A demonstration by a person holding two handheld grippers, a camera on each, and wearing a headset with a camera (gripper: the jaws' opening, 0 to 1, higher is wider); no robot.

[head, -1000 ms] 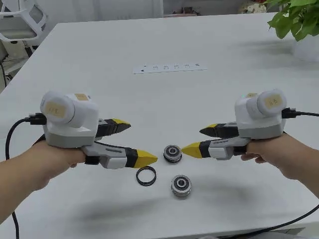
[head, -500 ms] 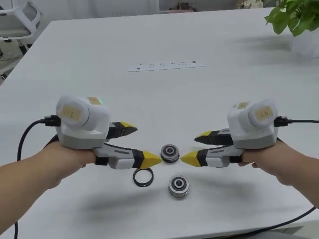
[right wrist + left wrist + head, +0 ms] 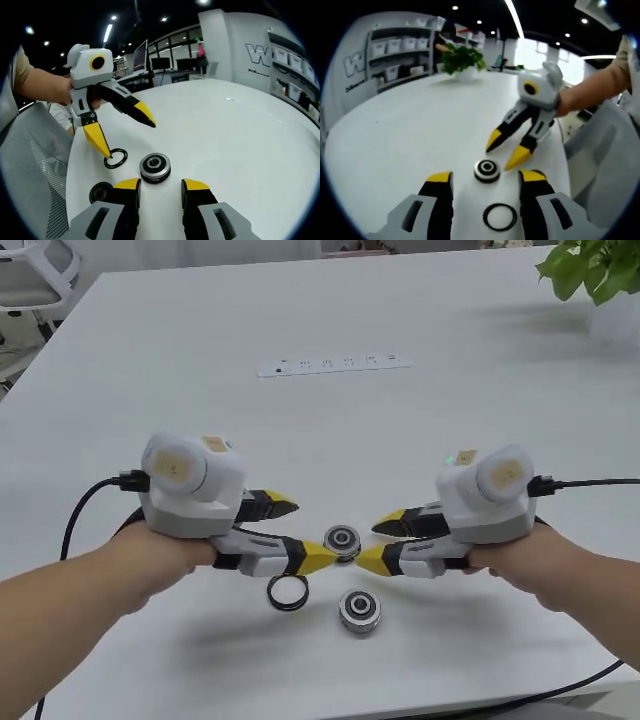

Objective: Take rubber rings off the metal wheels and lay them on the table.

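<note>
Rubber rings are what has to come off here, and one loose ring (image 3: 288, 592) already lies flat on the white table (image 3: 450, 420), near the person and just left of the near wheel (image 3: 360, 610), whose rim looks bare metal. The far wheel (image 3: 342, 539) sits flat between the two tools and seems to wear its dark band, so the job is judged about half done. The left gripper (image 3: 310, 532) stands wide open with nothing in it, its jaws either side of that wheel in its own view; the right gripper (image 3: 370, 543) is open more narrowly, also empty, facing it from the right with the tips close to the wheel. The risk is that a jaw pushes the wheel instead of gripping it, so that it skids across the smooth top, perhaps onto the loose ring. The yellow tips are near each other and could clash. A stretched ring could also snap free and fly off the table. As for writing, a large "W" shows on the wall (image 3: 257, 52) in both gripper views; the smaller lettering under it, the stickers on the grippers and the marks on the far power strip (image 3: 334, 365) are too small to read.
</note>
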